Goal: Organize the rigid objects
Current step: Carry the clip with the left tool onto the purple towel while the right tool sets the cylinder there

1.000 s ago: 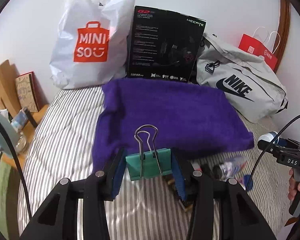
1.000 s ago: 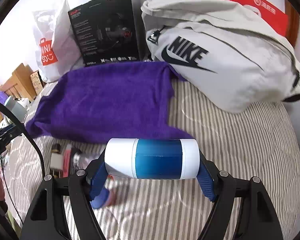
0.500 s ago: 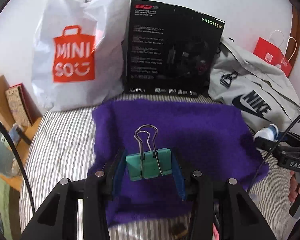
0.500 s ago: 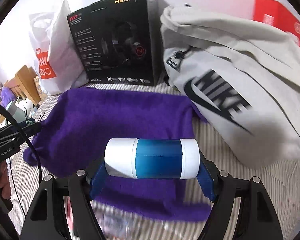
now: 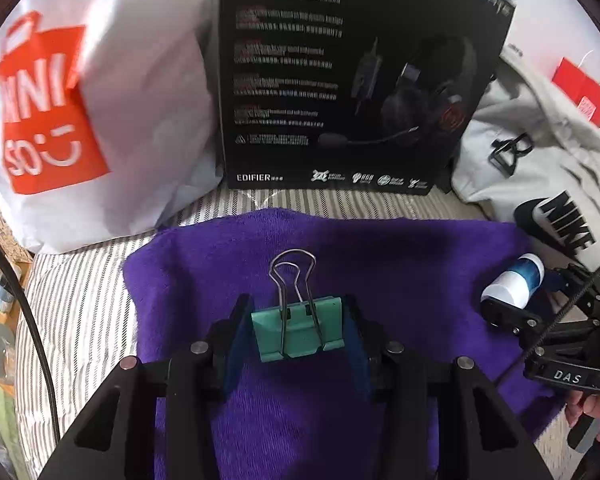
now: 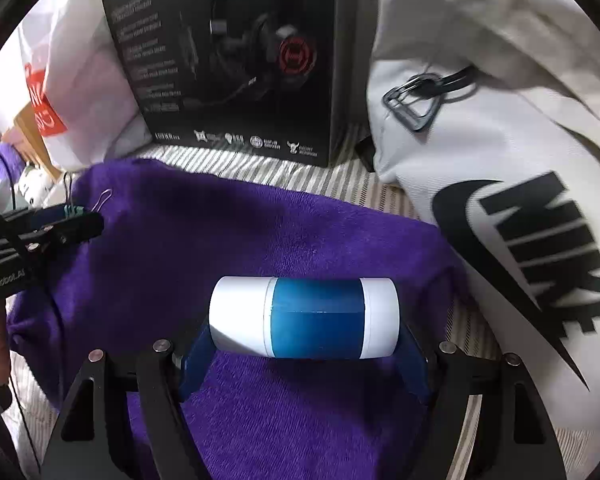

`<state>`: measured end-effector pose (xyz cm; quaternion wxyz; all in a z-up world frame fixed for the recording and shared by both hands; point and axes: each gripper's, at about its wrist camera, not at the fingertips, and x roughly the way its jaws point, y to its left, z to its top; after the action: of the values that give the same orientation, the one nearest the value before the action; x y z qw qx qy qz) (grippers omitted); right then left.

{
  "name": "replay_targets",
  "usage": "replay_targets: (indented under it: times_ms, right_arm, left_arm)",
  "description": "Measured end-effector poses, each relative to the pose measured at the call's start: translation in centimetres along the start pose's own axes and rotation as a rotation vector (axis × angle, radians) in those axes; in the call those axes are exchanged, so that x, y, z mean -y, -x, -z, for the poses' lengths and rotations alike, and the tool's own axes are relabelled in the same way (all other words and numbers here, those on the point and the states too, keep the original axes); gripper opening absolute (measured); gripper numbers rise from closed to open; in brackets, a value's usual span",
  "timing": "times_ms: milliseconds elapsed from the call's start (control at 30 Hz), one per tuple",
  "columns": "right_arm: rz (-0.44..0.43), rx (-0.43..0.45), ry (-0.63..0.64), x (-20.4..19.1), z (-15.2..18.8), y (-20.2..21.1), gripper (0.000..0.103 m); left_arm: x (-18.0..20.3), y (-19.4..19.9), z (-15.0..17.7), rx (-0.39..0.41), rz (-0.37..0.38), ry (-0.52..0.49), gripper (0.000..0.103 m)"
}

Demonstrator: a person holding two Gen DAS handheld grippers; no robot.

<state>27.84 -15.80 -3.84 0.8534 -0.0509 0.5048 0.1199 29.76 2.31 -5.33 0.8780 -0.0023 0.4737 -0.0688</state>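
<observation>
My left gripper is shut on a green binder clip with silver wire handles, held above the purple towel. My right gripper is shut on a white and blue cylindrical bottle, lying crosswise between the fingers over the same purple towel. In the left wrist view the bottle and right gripper show at the right edge. In the right wrist view the left gripper with the clip appears at the left.
A black headset box stands behind the towel against the wall. A white shopping bag leans to its left, a grey bag lies to its right. A red paper bag is far right. The striped bed cover surrounds the towel.
Both grippers moved forward over the towel toward the box, carrying the clip and the bottle. The small items on the bedding have dropped out of view.
</observation>
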Motion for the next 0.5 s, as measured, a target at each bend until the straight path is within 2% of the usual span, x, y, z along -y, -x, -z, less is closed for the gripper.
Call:
replay_targets:
  times_ms: [500]
  right_arm:
    - [-0.005, -0.075, 0.031, 0.2, -0.2, -1.9, 0.078]
  left_arm:
    - [1.1, -2.8, 0.2, -0.078, -0.049, -0.059, 0.042]
